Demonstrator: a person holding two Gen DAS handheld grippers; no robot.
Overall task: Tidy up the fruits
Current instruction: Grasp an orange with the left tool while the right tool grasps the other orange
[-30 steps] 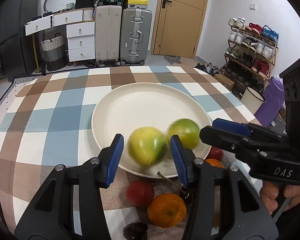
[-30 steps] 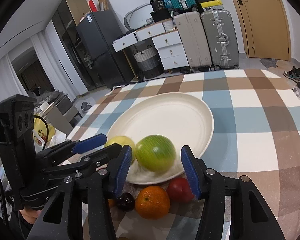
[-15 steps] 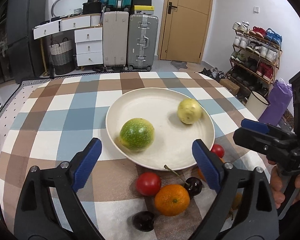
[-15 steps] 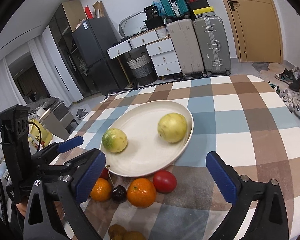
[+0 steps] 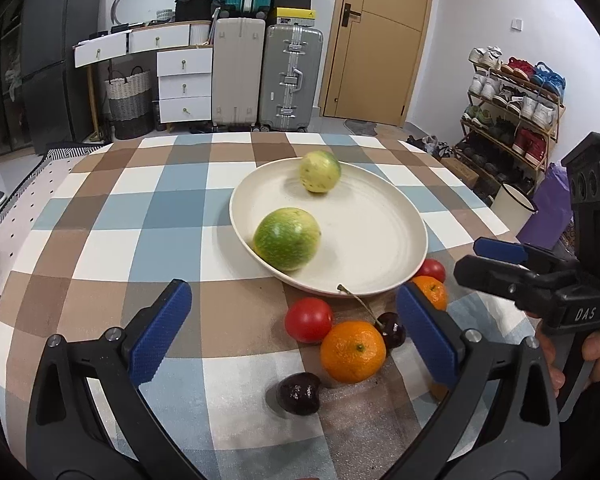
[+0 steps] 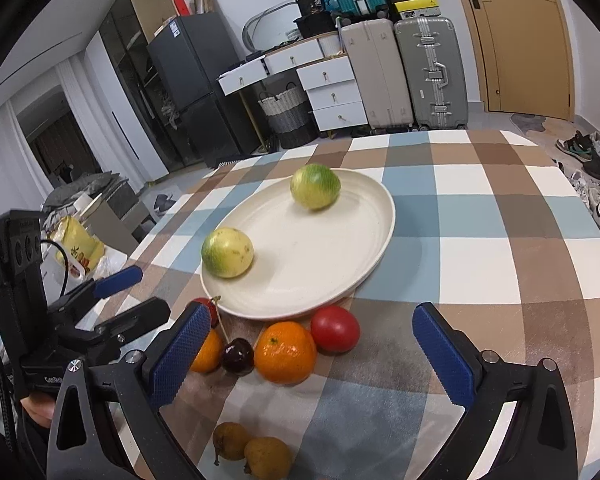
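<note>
Cream plate [image 5: 400,240] sits on the checkered counter [image 5: 100,240] with two green-yellow fruits: one [image 5: 287,239] at its near rim, one [image 5: 320,171] at the far rim. Both the left gripper [image 5: 292,336] and right gripper [image 6: 312,352] are spread wide, holding nothing, above oranges [image 6: 286,352], tomatoes [image 6: 335,329] and cherries [image 6: 238,355] beside the plate.

A lived-in home: a checked-cloth tabletop [image 5: 172,184], with suitcases [image 5: 288,76], white drawers [image 5: 184,80] and a dark fridge [image 5: 48,52] toward 12 o'clock, a wooden door [image 5: 380,36], and a shoe rack [image 5: 512,96] at 2 o'clock
</note>
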